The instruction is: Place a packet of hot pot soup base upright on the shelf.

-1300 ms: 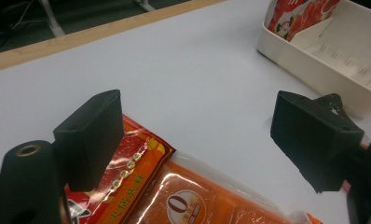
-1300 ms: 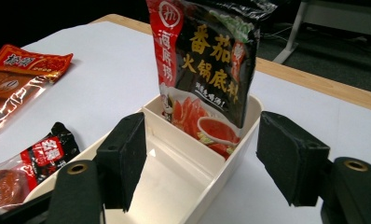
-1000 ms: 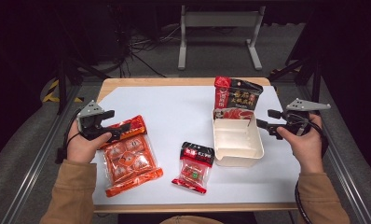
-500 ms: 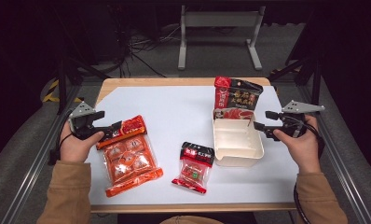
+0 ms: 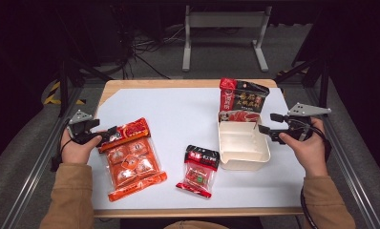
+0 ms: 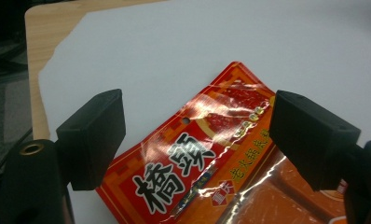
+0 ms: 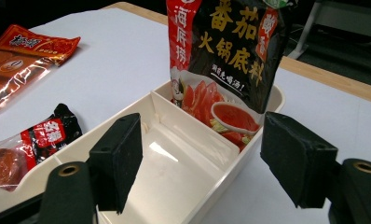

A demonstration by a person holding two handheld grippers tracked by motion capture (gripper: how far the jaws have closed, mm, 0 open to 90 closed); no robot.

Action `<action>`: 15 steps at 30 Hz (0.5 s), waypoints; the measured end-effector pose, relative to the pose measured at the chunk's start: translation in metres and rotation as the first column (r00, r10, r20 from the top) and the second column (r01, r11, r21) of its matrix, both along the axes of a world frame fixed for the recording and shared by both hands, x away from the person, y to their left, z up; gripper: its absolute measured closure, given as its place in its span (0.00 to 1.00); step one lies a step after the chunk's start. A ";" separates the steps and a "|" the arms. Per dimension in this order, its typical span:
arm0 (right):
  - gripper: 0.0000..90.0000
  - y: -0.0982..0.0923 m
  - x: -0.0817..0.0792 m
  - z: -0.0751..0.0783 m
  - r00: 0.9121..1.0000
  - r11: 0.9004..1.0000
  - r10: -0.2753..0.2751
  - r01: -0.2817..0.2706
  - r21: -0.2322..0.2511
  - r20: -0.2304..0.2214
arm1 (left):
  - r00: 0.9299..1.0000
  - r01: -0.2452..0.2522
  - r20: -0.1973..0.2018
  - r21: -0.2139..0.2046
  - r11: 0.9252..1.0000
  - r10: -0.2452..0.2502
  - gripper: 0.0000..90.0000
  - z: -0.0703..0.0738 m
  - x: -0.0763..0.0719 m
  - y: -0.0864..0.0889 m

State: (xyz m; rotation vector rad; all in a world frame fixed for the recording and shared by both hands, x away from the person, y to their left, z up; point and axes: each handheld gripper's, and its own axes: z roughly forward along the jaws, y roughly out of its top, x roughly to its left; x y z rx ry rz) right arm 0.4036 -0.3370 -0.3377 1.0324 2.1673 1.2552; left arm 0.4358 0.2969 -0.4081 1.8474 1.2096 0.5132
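Observation:
A big orange snack pack point(image 5: 131, 152) lies flat on the left of the white sheet. My left gripper point(image 5: 102, 128) stands open at its top-left end. In the left gripper view the pack's printed header point(image 6: 197, 149) lies under and between the open jaws of that gripper point(image 6: 197, 135), untouched. A cream divided box point(image 5: 243, 143) sits at the right, with a black and red soup-base pouch point(image 5: 240, 100) upright in its far compartment. My right gripper point(image 5: 270, 123) is open beside the box's right wall. Its jaws have just been opening, and they frame the box point(image 7: 183, 158) and pouch point(image 7: 230, 51) without gripping.
A small black and red packet point(image 5: 198, 169) lies on the sheet between the orange pack and the box, also in the right gripper view point(image 7: 39, 140). The wooden table point(image 5: 178, 83) ends close behind the box. A metal frame and cables stand on the floor beyond.
My left hand has drawn left and lower, toward the table's left edge, at the orange pack's top end. The right hand has stayed beside the box, its jaws slightly wider.

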 end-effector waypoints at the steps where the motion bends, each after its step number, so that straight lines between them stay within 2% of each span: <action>1: 0.33 0.000 0.000 0.000 1.000 1.000 0.000 0.000 0.000 0.000 | 1.000 0.000 0.000 0.000 1.000 0.000 0.21 0.000 0.000 0.000; 8: 0.33 0.000 0.001 -0.002 1.000 1.000 0.002 -0.002 -0.003 -0.004 | 0.998 -0.053 -0.044 0.010 0.999 0.053 0.20 -0.014 0.004 0.009; 12: 0.33 0.001 0.002 -0.002 1.000 1.000 0.008 -0.008 -0.005 -0.005 | 0.994 -0.095 -0.061 -0.038 0.995 0.093 0.19 -0.021 0.006 0.016; 15: 0.32 0.002 0.002 -0.002 1.000 1.000 0.008 -0.008 -0.003 -0.006 | 0.991 -0.108 -0.083 -0.036 0.994 0.105 0.19 -0.028 0.007 0.020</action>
